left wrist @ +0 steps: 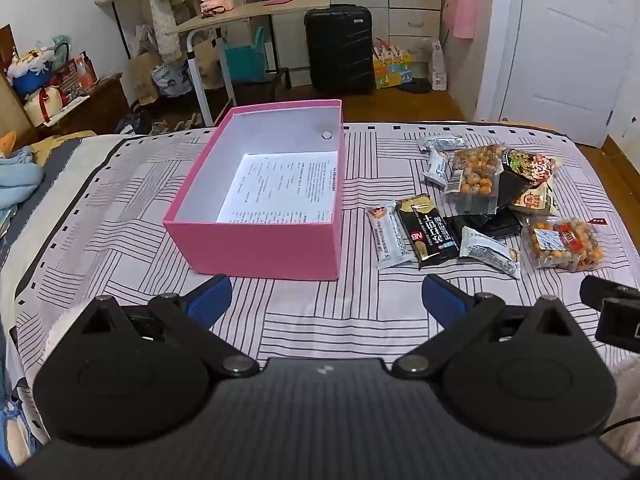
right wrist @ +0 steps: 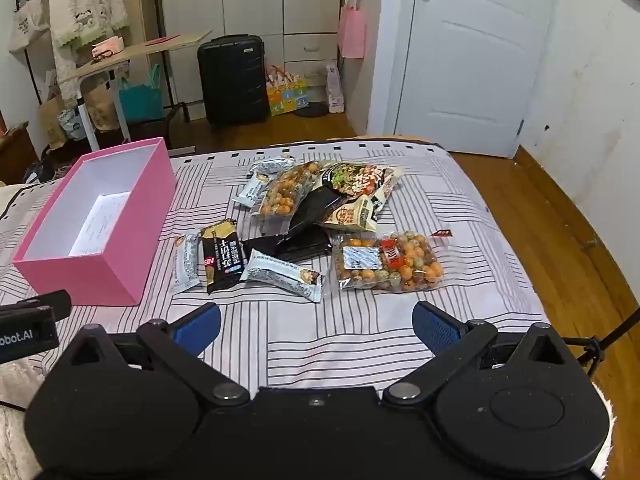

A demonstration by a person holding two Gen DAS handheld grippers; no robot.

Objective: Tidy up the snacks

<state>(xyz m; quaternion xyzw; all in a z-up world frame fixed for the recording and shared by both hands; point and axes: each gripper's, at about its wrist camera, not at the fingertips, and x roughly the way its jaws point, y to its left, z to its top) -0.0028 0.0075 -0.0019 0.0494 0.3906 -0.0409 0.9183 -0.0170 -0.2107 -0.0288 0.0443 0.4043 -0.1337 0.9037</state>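
The pink box [left wrist: 256, 240] stands open on the bed [left wrist: 320, 320] and holds only a printed sheet [left wrist: 280, 188]. The snack packets [right wrist: 312, 232] lie beside it. The left gripper [left wrist: 326, 300] and the right gripper [right wrist: 316, 328] are both spread wide and hold nothing.

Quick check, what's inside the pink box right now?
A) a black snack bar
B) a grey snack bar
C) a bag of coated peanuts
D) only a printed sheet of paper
D: the pink box holds only a printed sheet on its floor, while the snacks, such as the black bar and the peanut bag, all lie on the bedsheet beside it.
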